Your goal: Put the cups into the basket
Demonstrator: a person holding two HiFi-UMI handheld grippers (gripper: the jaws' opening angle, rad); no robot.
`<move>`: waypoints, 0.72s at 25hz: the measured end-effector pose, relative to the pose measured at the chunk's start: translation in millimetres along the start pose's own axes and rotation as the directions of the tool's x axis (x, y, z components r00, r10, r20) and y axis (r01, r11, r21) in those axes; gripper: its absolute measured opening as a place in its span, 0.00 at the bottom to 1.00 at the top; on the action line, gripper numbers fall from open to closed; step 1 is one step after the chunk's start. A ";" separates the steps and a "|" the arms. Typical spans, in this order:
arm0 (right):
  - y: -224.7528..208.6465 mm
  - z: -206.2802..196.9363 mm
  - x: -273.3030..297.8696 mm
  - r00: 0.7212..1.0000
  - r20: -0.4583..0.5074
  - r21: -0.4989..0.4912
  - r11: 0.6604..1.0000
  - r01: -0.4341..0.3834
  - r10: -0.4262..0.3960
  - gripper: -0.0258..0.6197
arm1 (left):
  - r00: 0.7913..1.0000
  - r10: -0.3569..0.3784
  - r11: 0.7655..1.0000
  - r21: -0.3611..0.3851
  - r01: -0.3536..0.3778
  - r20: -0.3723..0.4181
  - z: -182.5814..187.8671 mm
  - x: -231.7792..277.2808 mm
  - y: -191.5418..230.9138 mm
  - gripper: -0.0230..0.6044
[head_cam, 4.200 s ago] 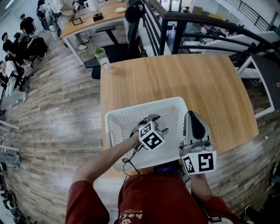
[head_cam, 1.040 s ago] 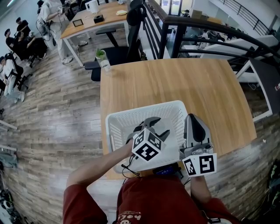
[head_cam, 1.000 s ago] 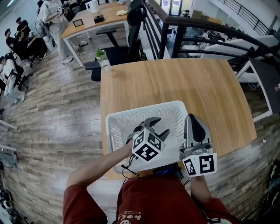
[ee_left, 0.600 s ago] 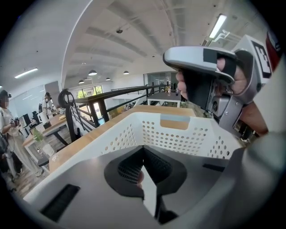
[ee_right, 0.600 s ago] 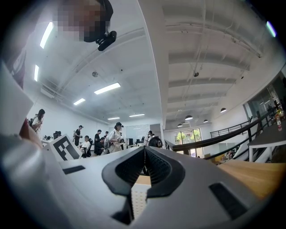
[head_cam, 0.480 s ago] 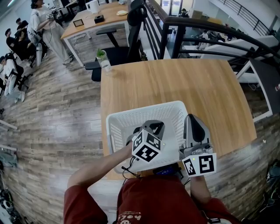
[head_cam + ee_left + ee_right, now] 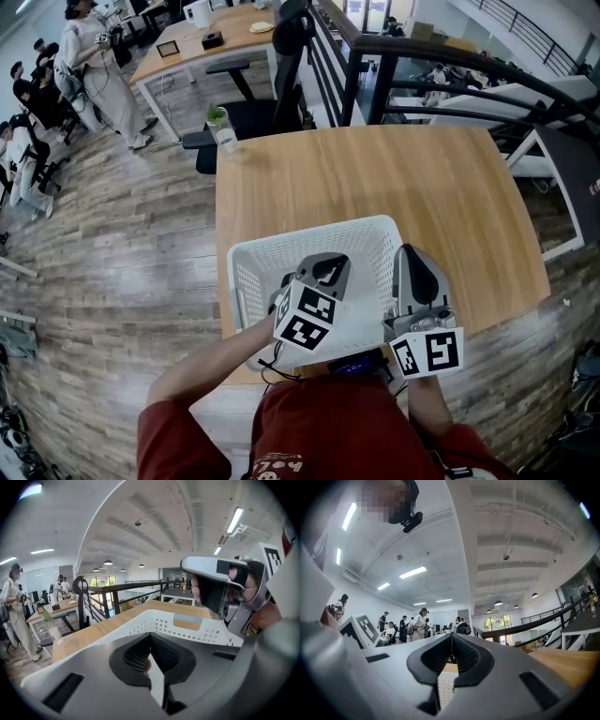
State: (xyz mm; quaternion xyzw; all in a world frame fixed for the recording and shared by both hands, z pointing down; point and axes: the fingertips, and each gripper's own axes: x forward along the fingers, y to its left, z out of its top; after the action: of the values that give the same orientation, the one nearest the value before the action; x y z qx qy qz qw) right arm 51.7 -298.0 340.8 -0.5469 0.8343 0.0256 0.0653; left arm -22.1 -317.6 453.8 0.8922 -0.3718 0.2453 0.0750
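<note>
The left hand-held gripper (image 7: 323, 269), clenched empty, hangs over the basket (image 7: 309, 231); the right hand-held gripper (image 7: 413, 253), also clenched empty, is just beside it. No cups show. The basket sits at the desk's (image 7: 375, 178) near edge, so snagging its rim could drag it off.

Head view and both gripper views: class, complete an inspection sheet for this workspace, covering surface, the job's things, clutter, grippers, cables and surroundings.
Surface: wooden table.
Job's things: white basket at the table's near edge; no cup made out inside, its floor partly hidden by the left gripper.
Clutter: clear container with greenery at the far left corner.
Grippers: left gripper over the basket, jaws shut; right gripper at the basket's right side, jaws shut.
Cables: black cable looped under the left wrist.
Surroundings: plank floor, office chair, black railing, people near desks.
</note>
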 end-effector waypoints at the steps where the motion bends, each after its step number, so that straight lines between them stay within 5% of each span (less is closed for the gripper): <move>1: 0.1 -0.1 0.4 1.000 0.000 0.000 1.000 0.000 0.000 0.06 | 1.000 0.010 1.000 -0.004 -0.010 0.015 2.5 -2.4 2.1 0.05; 8: 2.0 -2.1 2.0 1.000 -0.004 -0.004 1.000 -0.004 0.004 0.06 | 0.982 0.095 0.995 -0.050 -0.088 0.164 25.6 -23.8 19.4 0.05; 18: 6.6 0.0 3.2 1.000 -0.006 -0.016 1.000 -0.019 0.019 0.06 | 0.901 0.267 0.963 -0.122 -0.239 0.343 46.6 -78.5 50.6 0.05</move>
State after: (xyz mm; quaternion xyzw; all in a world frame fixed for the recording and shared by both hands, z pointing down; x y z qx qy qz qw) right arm 44.4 -298.3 340.2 -0.5395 0.8394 0.0311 0.0583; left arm -87.1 -319.2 372.1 0.8624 -0.5010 0.0727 0.0085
